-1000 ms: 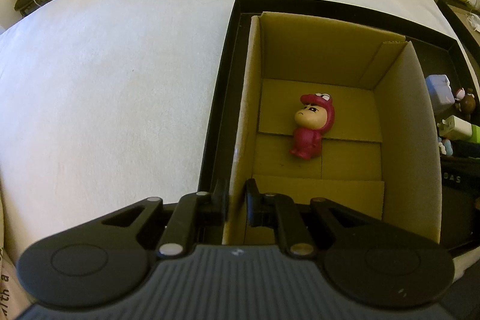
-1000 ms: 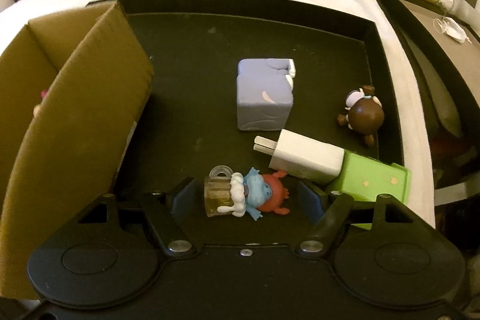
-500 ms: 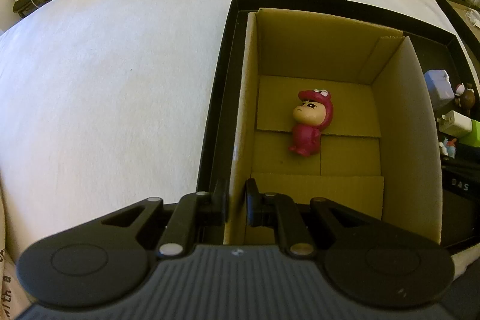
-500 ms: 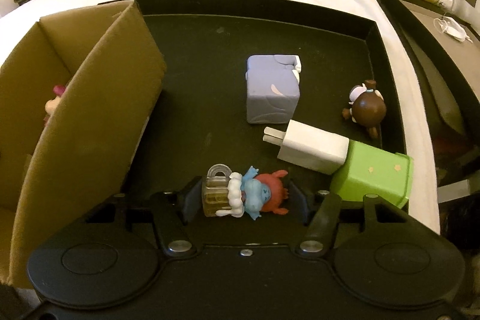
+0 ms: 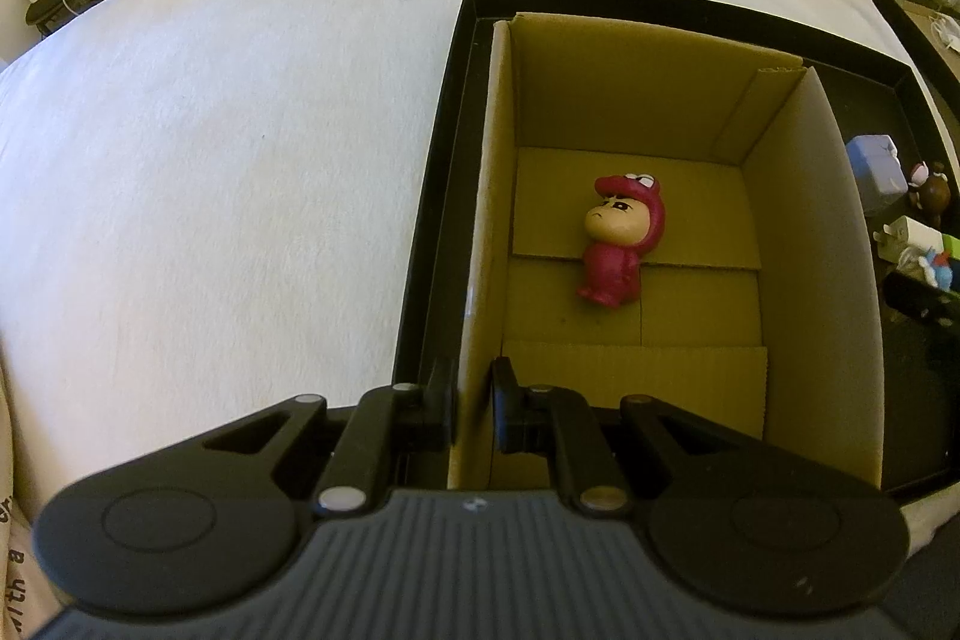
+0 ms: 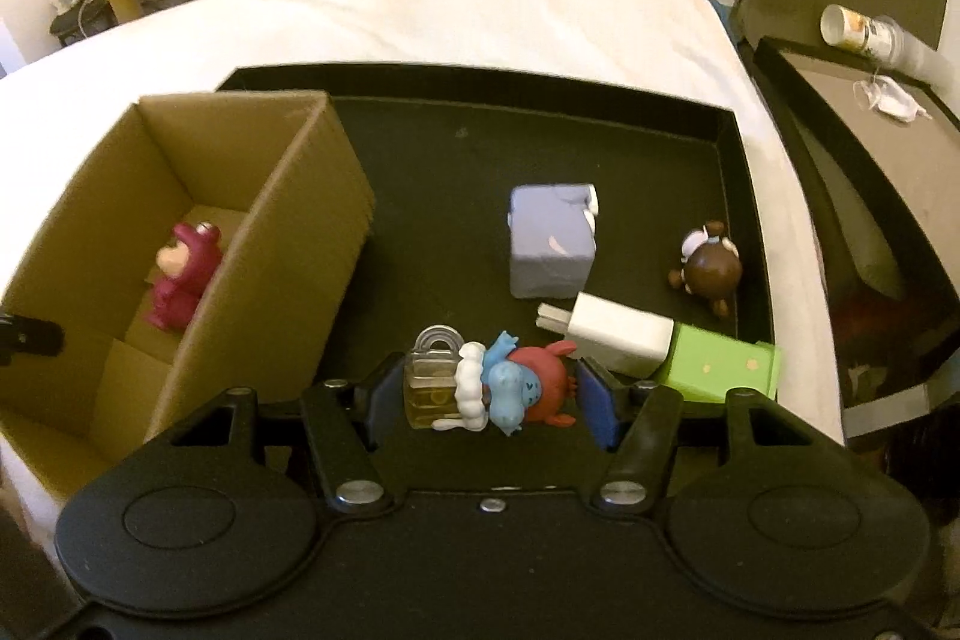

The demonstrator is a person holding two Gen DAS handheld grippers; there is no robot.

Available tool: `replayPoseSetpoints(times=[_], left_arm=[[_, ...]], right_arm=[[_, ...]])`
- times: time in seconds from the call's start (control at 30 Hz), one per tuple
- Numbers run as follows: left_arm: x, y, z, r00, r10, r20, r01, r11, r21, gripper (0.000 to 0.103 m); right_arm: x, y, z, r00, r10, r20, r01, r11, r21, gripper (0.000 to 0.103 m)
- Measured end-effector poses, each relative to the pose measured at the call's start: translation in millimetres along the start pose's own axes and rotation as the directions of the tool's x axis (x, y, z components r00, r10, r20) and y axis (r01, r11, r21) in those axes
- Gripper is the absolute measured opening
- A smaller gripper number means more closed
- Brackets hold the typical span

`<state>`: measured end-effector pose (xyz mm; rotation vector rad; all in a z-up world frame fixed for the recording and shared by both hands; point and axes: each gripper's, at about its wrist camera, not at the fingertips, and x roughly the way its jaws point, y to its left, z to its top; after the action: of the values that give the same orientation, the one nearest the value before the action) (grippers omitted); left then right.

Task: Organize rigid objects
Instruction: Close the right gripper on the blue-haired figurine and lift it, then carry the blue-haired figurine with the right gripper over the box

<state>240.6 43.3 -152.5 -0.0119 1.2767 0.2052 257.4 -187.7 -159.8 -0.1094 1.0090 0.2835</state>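
Left wrist view
Left tool point(image 5: 474, 403): closed tight on the near left wall of the cardboard box point(image 5: 840, 292), one finger outside the wall, one inside.
Box: stands in the left part of a black tray point(image 5: 438, 196) that lies on a white bed point(image 5: 228, 148); its near edge is hidden behind the tool body.
Red figurine point(image 5: 618, 244): lies on its back on the box floor, alone there.
Right margin: a lavender cube point(image 5: 877, 172), a brown figurine point(image 5: 933, 193) and a white charger point(image 5: 909, 238) peek past the box wall, each partly cut off; the dark shape below them is too vague to name.

Right wrist view
Right tool point(image 6: 486, 391): its jaws have just been closing, and the blue pads now press both ends of a small toy point(image 6: 492, 385), a clear mug joined to a blue and red figure, lifted just above the tray floor.
Tray contents: lavender cube near the middle; brown figurine by the right wall; white charger resting on a green box point(image 6: 720, 370), whose near end is hidden by the tool.
Cardboard box: at left, the red figurine half hidden by its wall; a dark finger tip shows at the picture's left edge.
Background: the nightstand and the floor clutter are too small to read.
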Motion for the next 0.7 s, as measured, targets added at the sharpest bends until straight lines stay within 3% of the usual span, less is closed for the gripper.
replayPoseSetpoints(times=[0.7], left_arm=[[-1.7, 0.0, -0.2, 1.0, -0.004, 0.007, 0.004, 1.0, 0.001, 0.011]], right_arm=[[-35.1, 20.8, 35.0, 0.992, 0.057, 0.111, -0.051, 0.997, -0.06, 0.059]])
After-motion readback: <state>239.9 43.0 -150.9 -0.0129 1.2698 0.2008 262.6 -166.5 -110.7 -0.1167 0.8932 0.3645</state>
